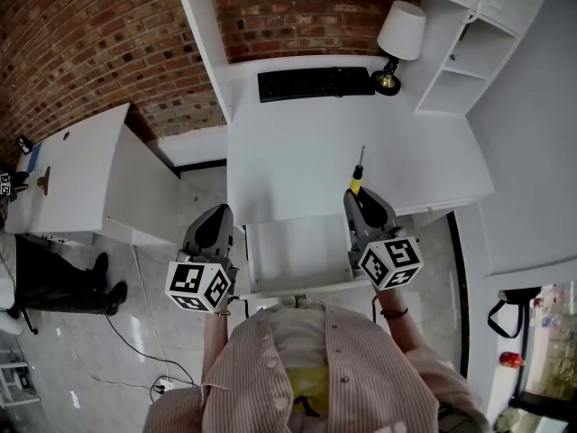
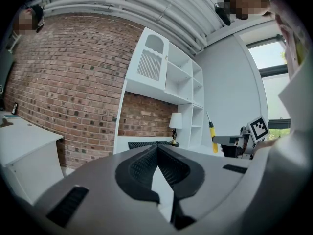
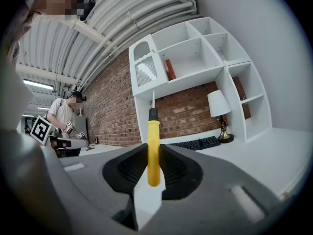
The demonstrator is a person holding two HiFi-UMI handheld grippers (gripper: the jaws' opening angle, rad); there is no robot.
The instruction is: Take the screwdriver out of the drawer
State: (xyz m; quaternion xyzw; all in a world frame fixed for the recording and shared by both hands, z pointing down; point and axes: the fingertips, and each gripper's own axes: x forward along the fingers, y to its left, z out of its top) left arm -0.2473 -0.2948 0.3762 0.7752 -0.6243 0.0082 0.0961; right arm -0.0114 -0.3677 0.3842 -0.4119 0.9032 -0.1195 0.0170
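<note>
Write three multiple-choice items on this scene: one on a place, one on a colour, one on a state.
1. In the head view, where on the desk does the keyboard lie?
A. Left of the lamp
B. Right of the lamp
C. At the near edge

2. What colour is the handle of the screwdriver?
A. Red
B. Blue
C. Yellow

3. What state is the right gripper in?
A. Open, empty
B. Shut on the screwdriver
C. Shut on the keyboard

Answers:
1 A: it ends just left of the lamp's base.
2 C: both gripper views show yellow.
3 B: its jaws clamp the handle.
</note>
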